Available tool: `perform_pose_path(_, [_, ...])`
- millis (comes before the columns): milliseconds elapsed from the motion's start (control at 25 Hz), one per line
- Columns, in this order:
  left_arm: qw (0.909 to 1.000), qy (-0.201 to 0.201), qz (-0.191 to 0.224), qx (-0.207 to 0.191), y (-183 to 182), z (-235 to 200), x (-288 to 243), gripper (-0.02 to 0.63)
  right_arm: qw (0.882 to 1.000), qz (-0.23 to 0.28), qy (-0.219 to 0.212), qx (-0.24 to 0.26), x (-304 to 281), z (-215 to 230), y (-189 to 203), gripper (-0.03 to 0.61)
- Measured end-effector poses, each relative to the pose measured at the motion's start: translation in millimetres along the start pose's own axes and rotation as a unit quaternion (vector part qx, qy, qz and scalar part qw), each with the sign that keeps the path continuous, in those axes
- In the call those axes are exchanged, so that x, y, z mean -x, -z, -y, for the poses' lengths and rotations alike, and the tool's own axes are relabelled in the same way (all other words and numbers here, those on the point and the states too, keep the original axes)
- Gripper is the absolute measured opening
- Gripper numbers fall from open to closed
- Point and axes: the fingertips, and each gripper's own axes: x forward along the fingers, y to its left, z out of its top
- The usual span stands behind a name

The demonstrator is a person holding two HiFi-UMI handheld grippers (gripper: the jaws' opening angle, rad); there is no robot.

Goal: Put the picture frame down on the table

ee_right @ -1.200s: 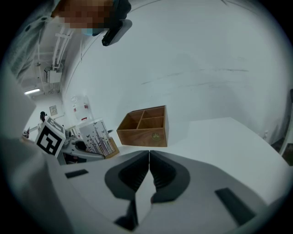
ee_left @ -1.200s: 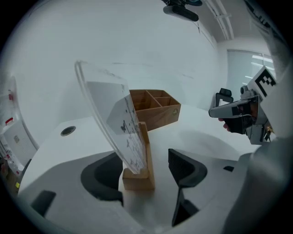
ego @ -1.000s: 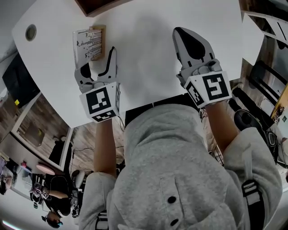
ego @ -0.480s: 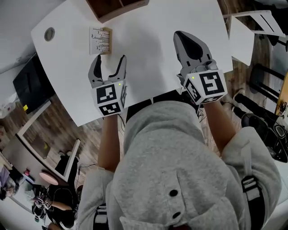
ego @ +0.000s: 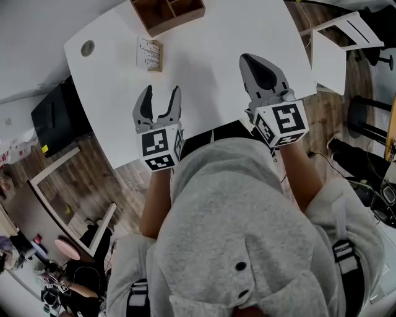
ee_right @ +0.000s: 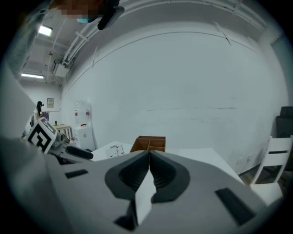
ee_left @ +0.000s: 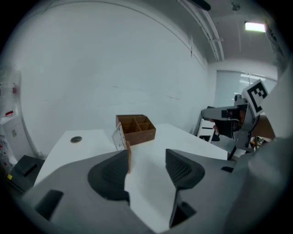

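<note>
Left hand-held gripper (ego: 161, 94) gapes empty; small wooden picture frame (ego: 150, 54) stands at 11 o'clock on white desk (ego: 210, 56), where a stray nudge could topple it.

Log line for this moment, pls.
picture frame: upright on table, not gripped | left gripper: open, empty, apart from frame | right gripper: shut, empty | wooden box: beyond frame
</note>
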Motion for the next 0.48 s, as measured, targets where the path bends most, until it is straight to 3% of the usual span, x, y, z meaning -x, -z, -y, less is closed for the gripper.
perform_pose_path(80, [0.9990,-0.016,0.042,-0.004,-17,2,16,0.149,1.000,0.002,0.002,-0.002,7,0,0,0.026])
perform_pose_path(160, [0.9973,-0.028,0.067,-0.012,-29,4,28,0.058,1.000,0.005,0.002,-0.004,13,-1,-1,0.026])
perform_pose_path(240, [0.9965,-0.035,0.073,-0.024,-36,8,38,0.026,1.000,0.008,-0.001,-0.002,19,0,-4,0.026])
perform_pose_path(480, [0.9959,-0.036,0.073,-0.040,-43,28,54,0.021,1.000,0.011,-0.006,-0.011,41,11,-3,0.026])
